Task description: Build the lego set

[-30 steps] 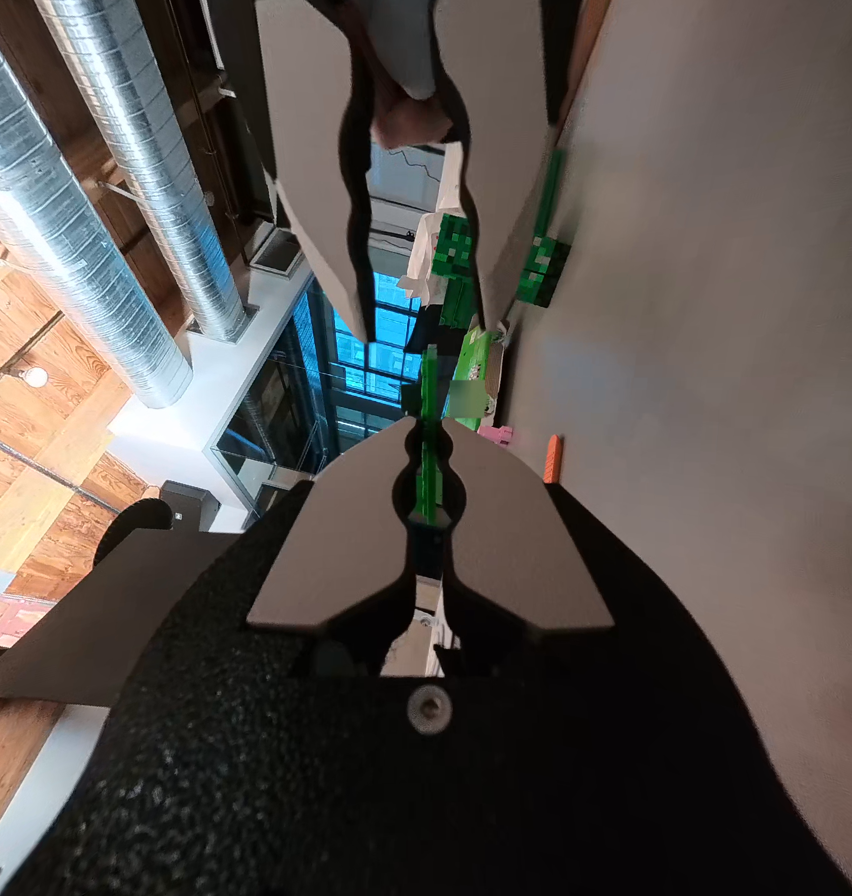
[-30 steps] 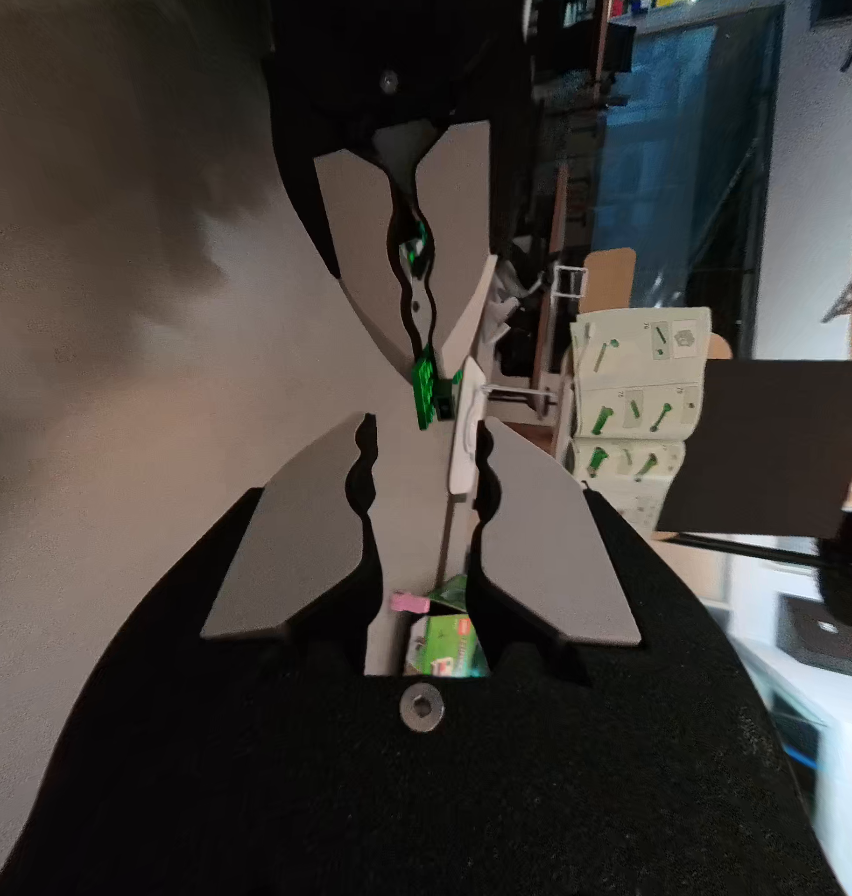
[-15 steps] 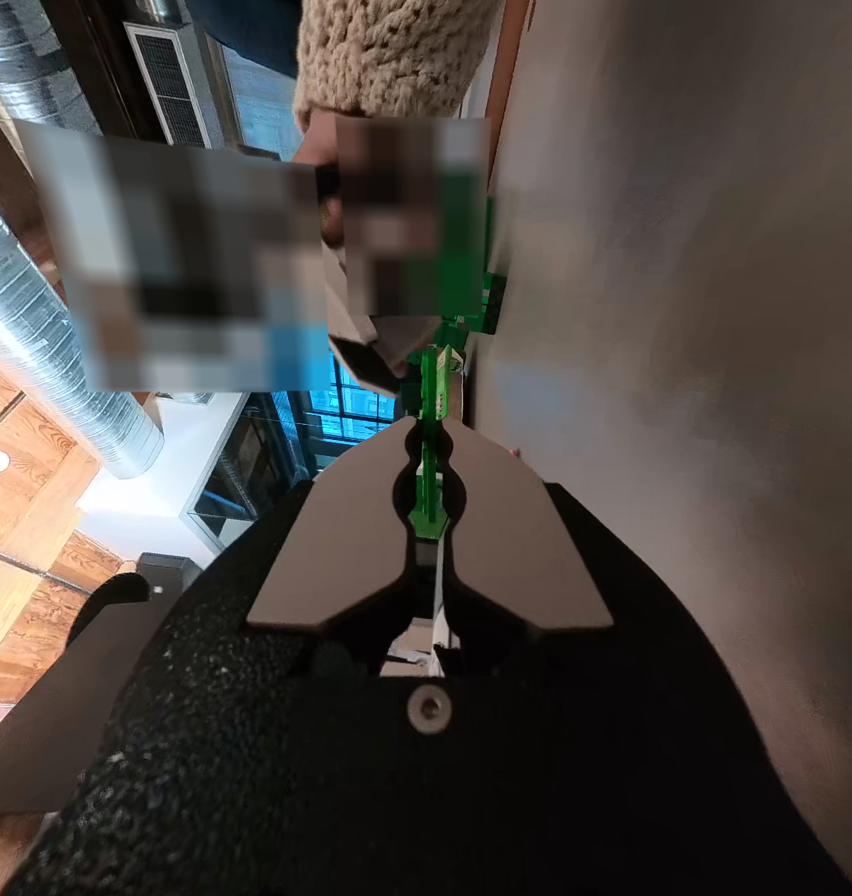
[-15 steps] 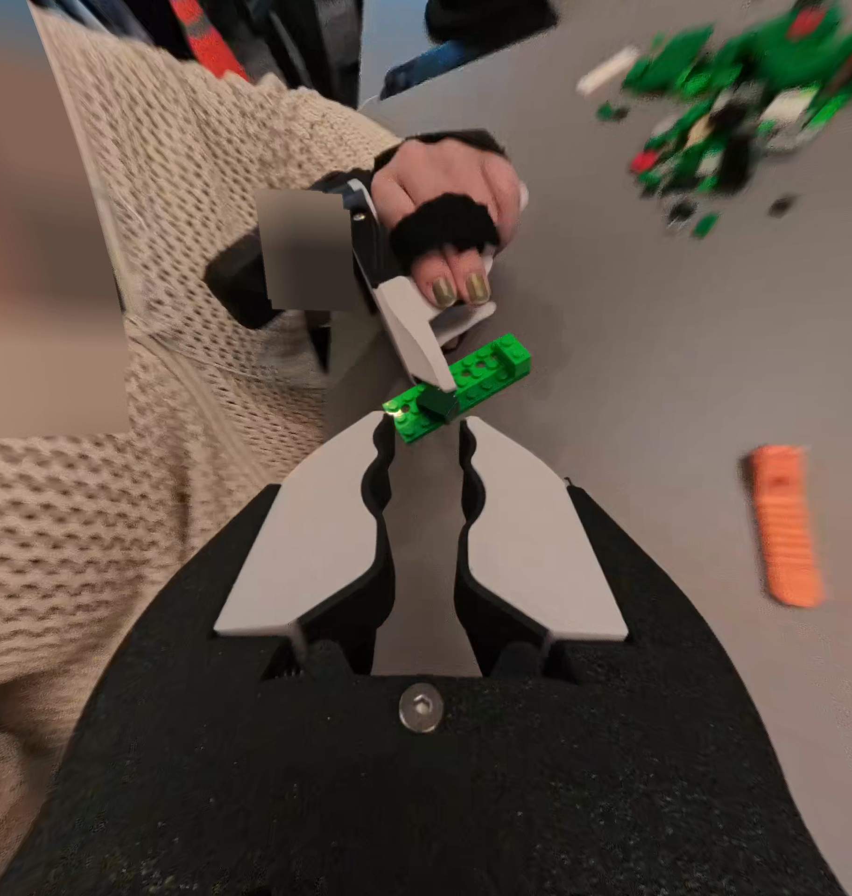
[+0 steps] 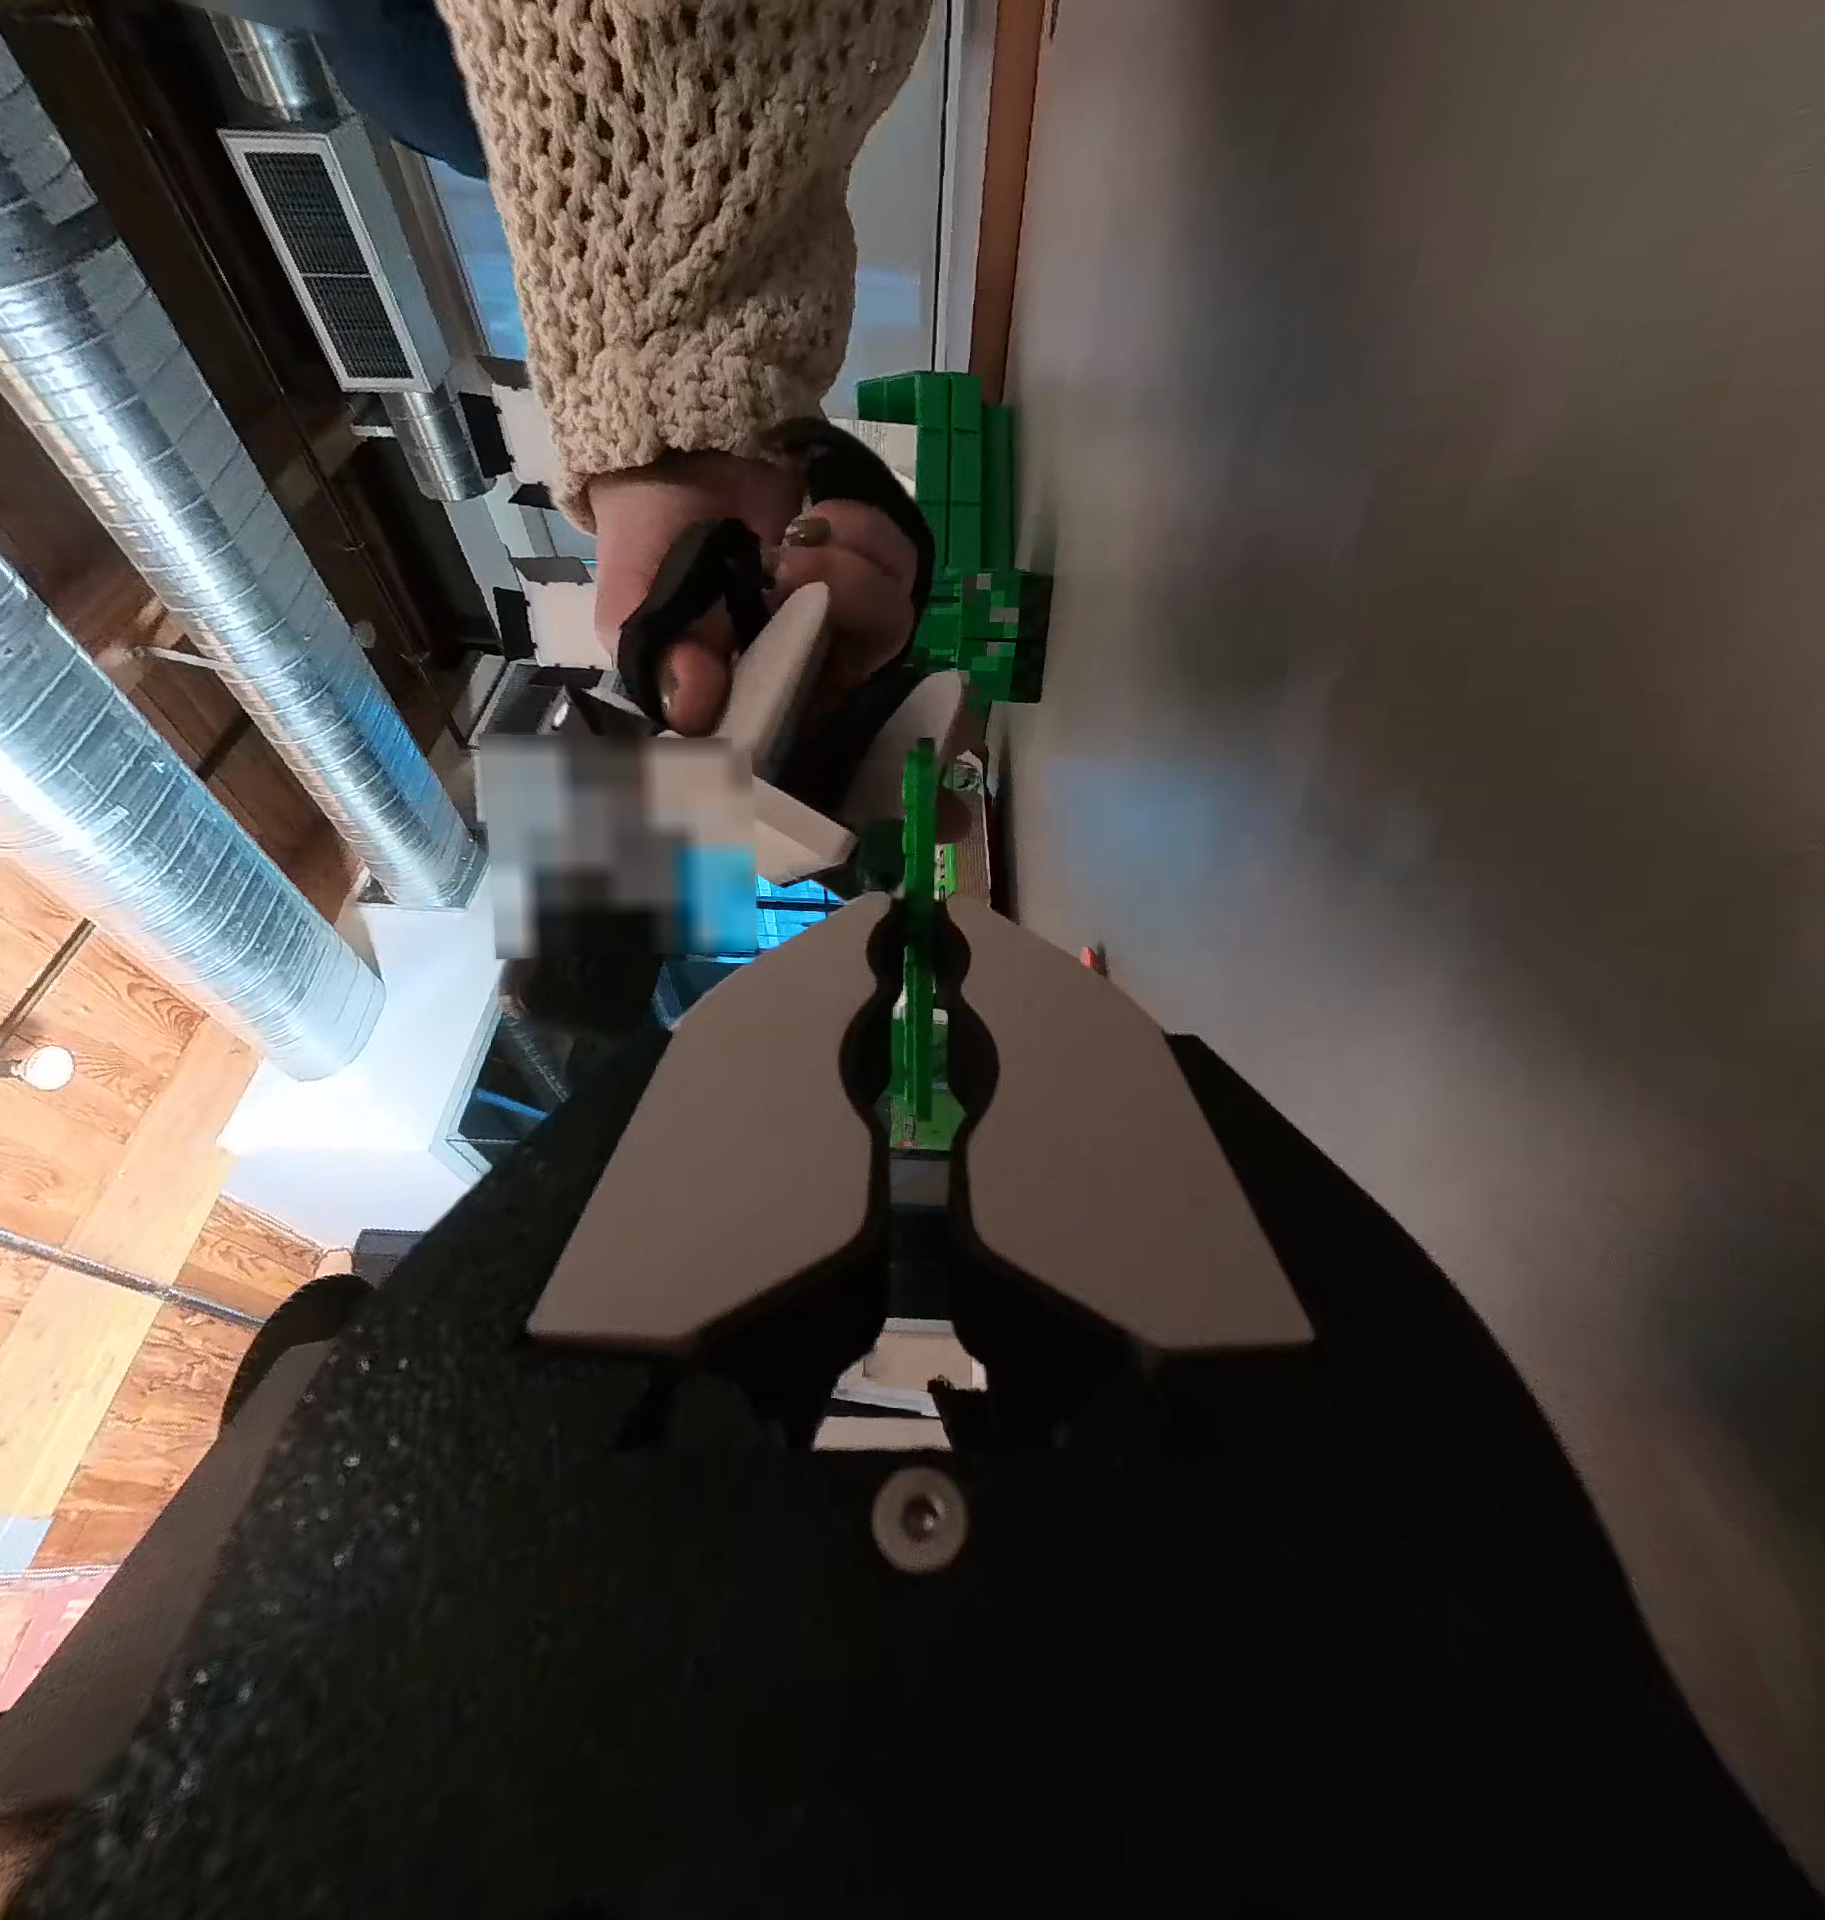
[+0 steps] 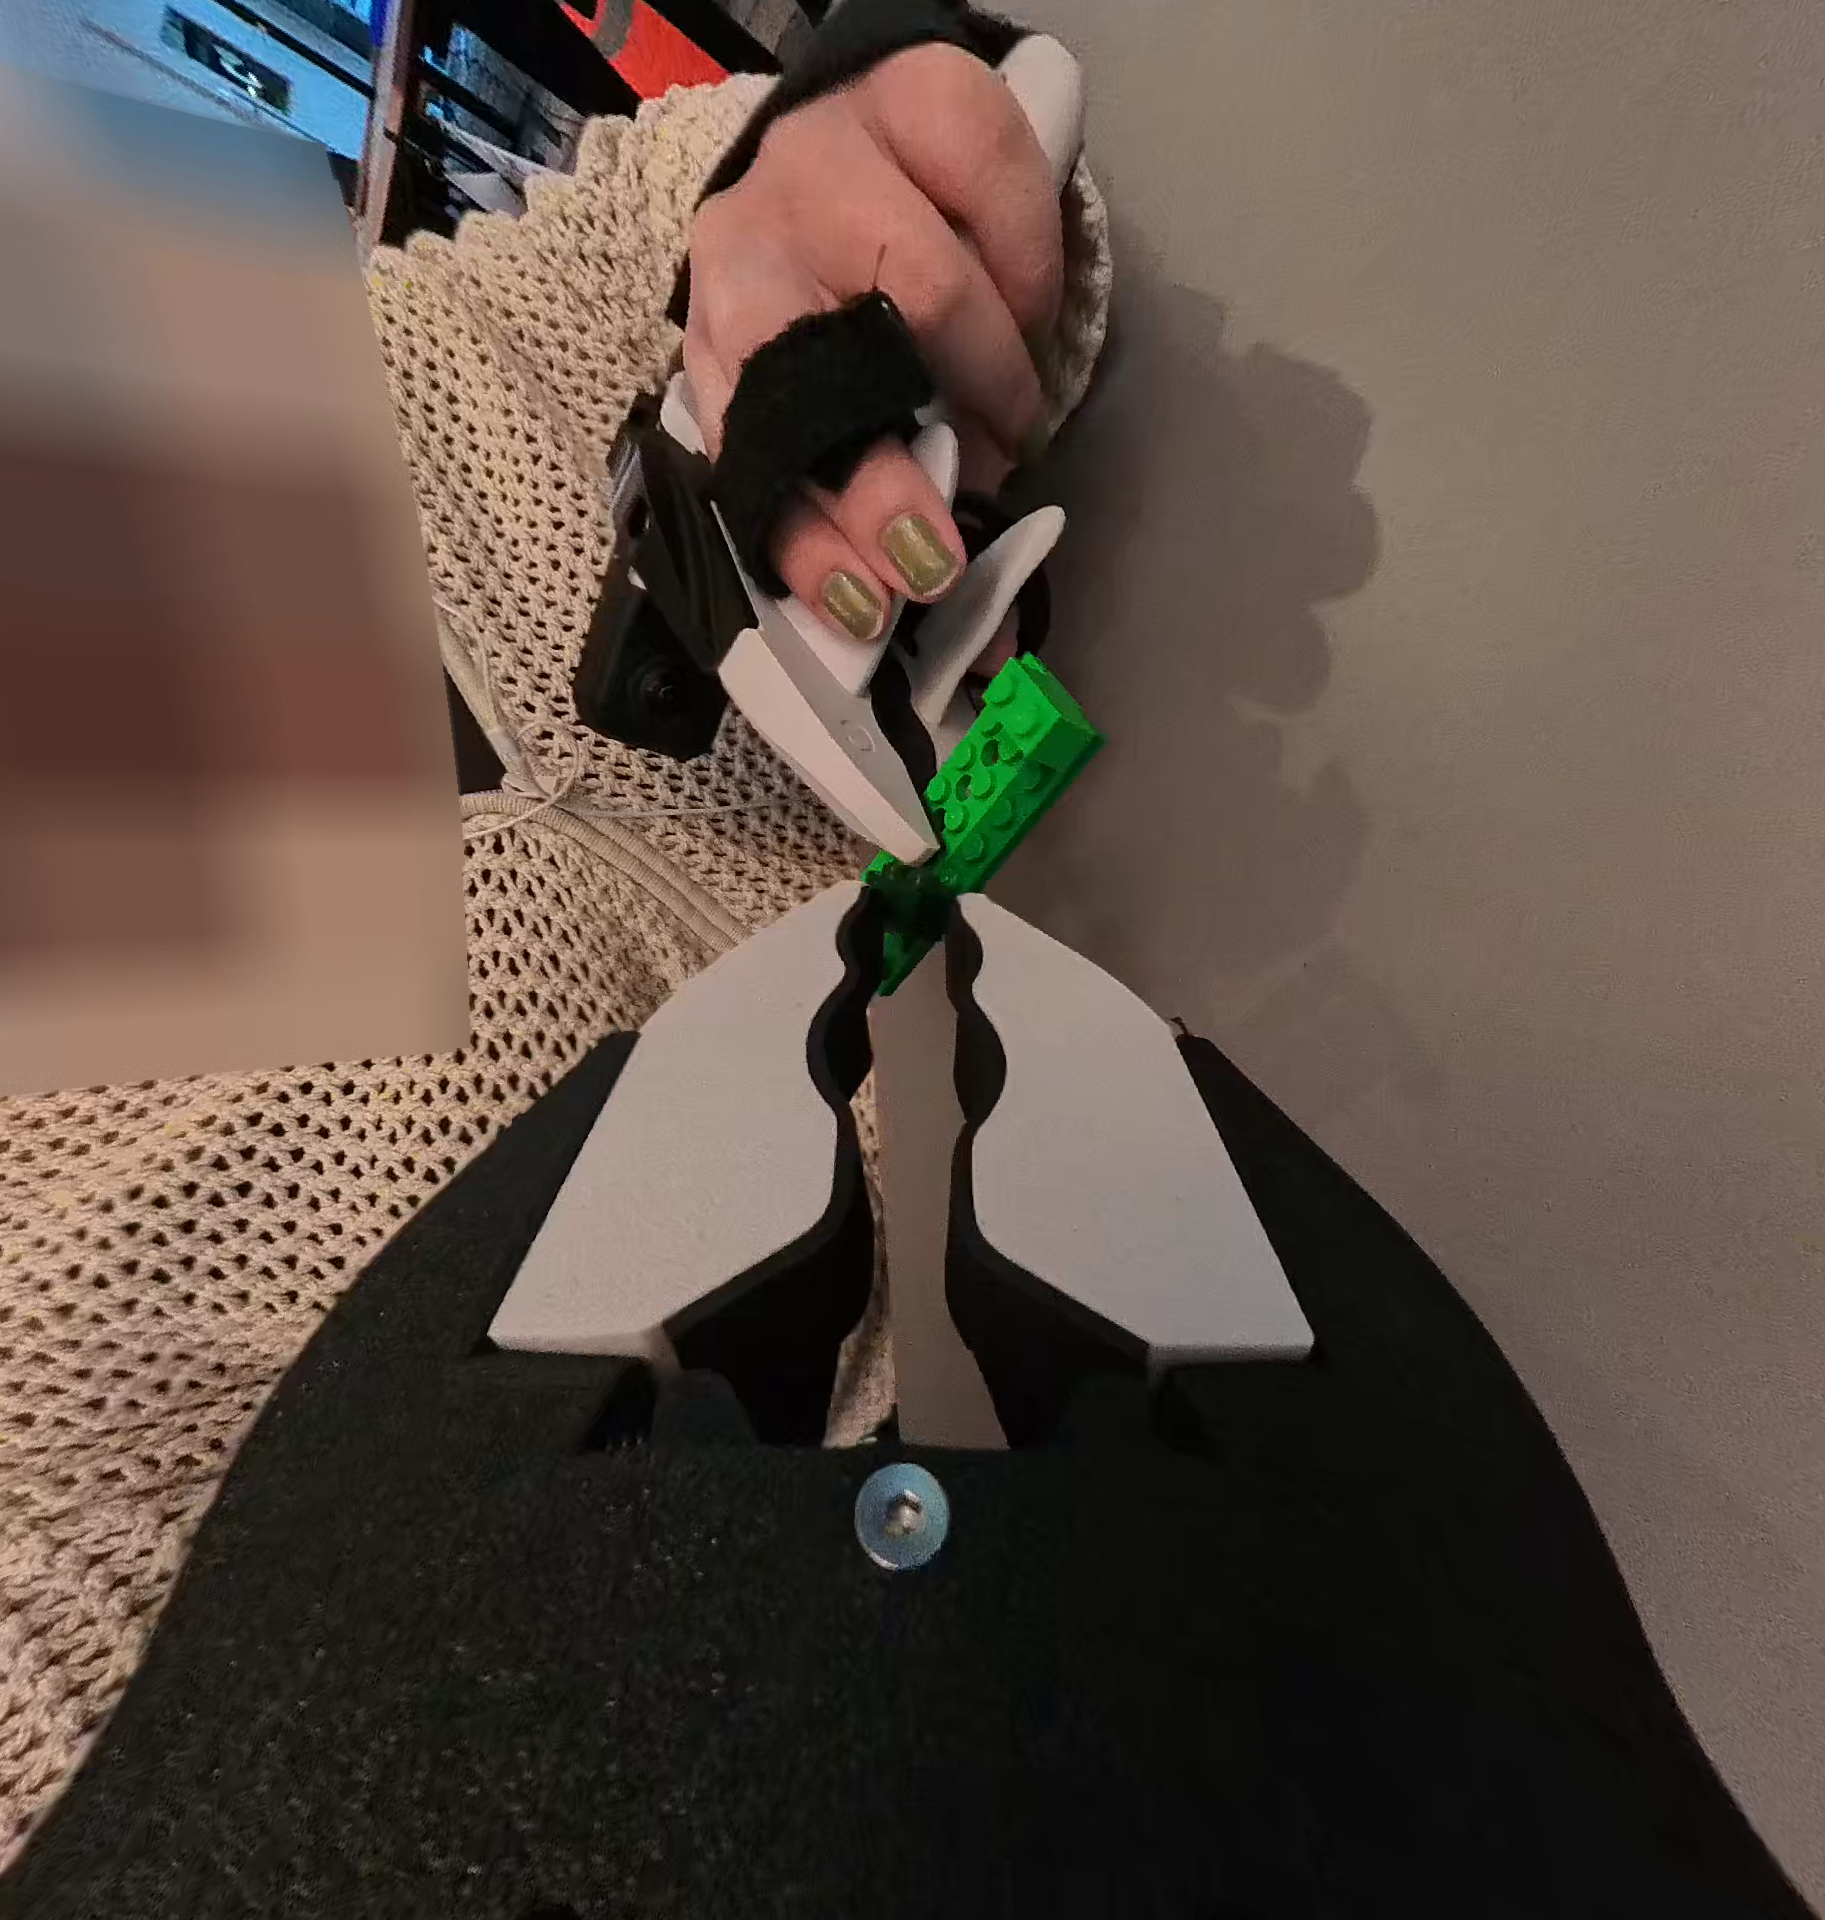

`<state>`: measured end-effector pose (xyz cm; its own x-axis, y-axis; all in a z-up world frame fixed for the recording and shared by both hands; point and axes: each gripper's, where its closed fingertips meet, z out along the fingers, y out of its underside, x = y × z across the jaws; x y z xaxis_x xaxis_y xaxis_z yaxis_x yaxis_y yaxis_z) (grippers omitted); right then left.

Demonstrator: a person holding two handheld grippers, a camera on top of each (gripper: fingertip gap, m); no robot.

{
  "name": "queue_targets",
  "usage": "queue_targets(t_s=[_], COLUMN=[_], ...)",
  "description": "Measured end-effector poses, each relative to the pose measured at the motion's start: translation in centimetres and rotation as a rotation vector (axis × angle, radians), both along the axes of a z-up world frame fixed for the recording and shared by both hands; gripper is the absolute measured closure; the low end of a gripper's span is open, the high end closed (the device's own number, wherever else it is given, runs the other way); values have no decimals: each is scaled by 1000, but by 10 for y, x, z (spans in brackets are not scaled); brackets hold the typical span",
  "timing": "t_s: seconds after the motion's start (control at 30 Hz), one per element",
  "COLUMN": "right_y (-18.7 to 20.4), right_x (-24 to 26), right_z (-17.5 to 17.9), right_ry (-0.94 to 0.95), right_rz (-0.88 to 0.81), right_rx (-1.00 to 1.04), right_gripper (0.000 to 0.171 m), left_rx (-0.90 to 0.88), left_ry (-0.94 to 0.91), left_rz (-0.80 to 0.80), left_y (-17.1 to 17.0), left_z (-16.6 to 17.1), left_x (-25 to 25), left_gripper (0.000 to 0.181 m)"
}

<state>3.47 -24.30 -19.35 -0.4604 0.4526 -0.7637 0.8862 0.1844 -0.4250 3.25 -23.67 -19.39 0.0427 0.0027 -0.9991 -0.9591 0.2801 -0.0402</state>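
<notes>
My left gripper is shut on a bright green lego plate, seen edge-on and held off the grey table. In the right wrist view the same plate sticks out from the left gripper's white fingers. My right gripper has its tips closed around a small dark green piece at the plate's near end. The right gripper's fingers also show in the left wrist view, meeting the plate's far end, with a hand behind them.
A built green lego model stands on the table behind the hand. A small orange object lies on the table near it. A person's knit sleeve fills the left of the right wrist view. Bare table lies to the right. Both grippers' tips are close together, under 4 cm apart.
The right gripper swung around to face the plate, came up to its end and narrowed its jaws around the dark green piece. The left gripper kept hold of the plate.
</notes>
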Motion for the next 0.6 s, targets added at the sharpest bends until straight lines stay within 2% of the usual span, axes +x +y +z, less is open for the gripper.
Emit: queue_targets(t_s=[0.2,0.33,0.6], right_y=[0,-1,-8], right_x=[-2,-3,-3], right_z=[8,19,46], right_ry=[92,222,732], right_rz=[6,-5,-65], right_rx=[32,-5,-61], right_gripper=[163,163,163], left_rx=[-23,-42,-74], left_ry=[-28,-80,-268], left_rz=[12,19,-31], left_y=[2,4,1], left_z=[-1,0,15], left_x=[-4,-8,-8], left_gripper=[177,177,177])
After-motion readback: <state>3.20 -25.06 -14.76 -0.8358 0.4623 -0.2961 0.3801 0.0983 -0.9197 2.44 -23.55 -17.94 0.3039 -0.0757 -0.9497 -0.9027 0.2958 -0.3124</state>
